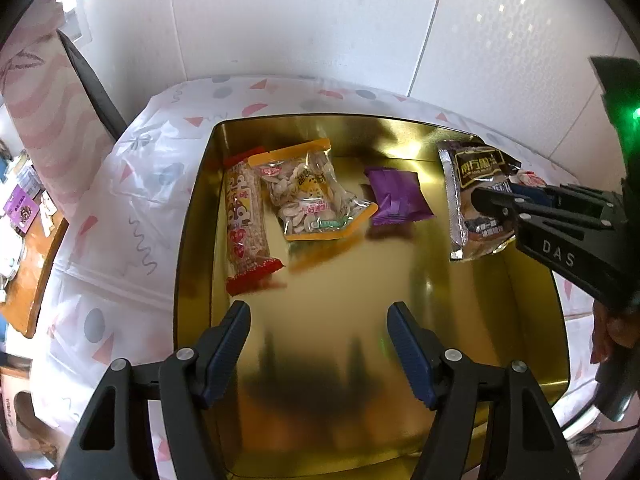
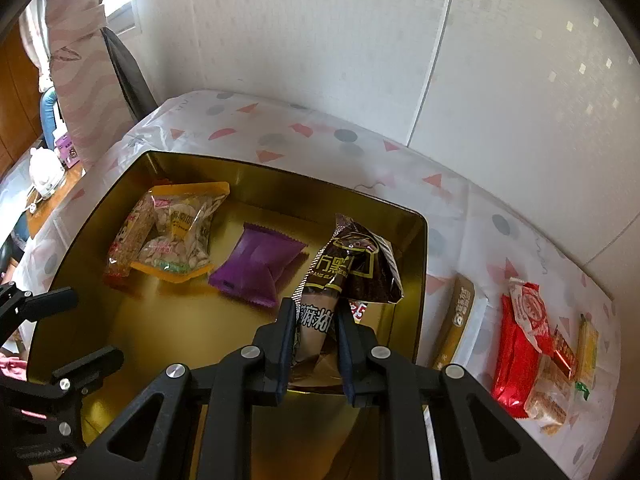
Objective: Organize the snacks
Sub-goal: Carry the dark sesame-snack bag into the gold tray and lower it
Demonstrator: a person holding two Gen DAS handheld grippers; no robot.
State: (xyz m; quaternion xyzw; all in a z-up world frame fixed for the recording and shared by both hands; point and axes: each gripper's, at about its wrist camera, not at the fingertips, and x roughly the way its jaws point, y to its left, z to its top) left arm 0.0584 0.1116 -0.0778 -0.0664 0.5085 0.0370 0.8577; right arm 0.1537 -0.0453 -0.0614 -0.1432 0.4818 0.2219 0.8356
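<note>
Progress stands at roughly the halfway mark, judging by how the snacks are distributed. We hold a dark brown sachet (image 2: 352,268) clamped between the pads of the right gripper (image 2: 316,344), whose jaws are pressed together on its lower half; the sachet hangs above the right-hand part of the gold tin (image 2: 420,280), not yet resting on the floor of the tin.

Ahead and to the left of the right tongs, three items already lie inside the tin: a purple packet (image 2: 258,266) nearest the sachet, an orange-edged bag of seeds (image 2: 180,236) beyond it, and a long red-ended bar (image 1: 244,224) touching that bag on its far side. We count these as placed.

The left gripper (image 1: 320,352) hovers over the near part of the tin with its jaws apart and nothing between them.

To the right of the right tongs, outside the tin on the patterned tablecloth (image 2: 320,136), several snacks remain: a red packet (image 2: 516,356), a small red-and-white wrapper (image 2: 528,312) lying on it, a yellow stick (image 2: 588,348), a clear-wrapped biscuit (image 2: 550,400) and a tan box (image 2: 456,324) just beside the wall of the tin. We judge that the held sachet must be released first, then these remaining items transferred.
</note>
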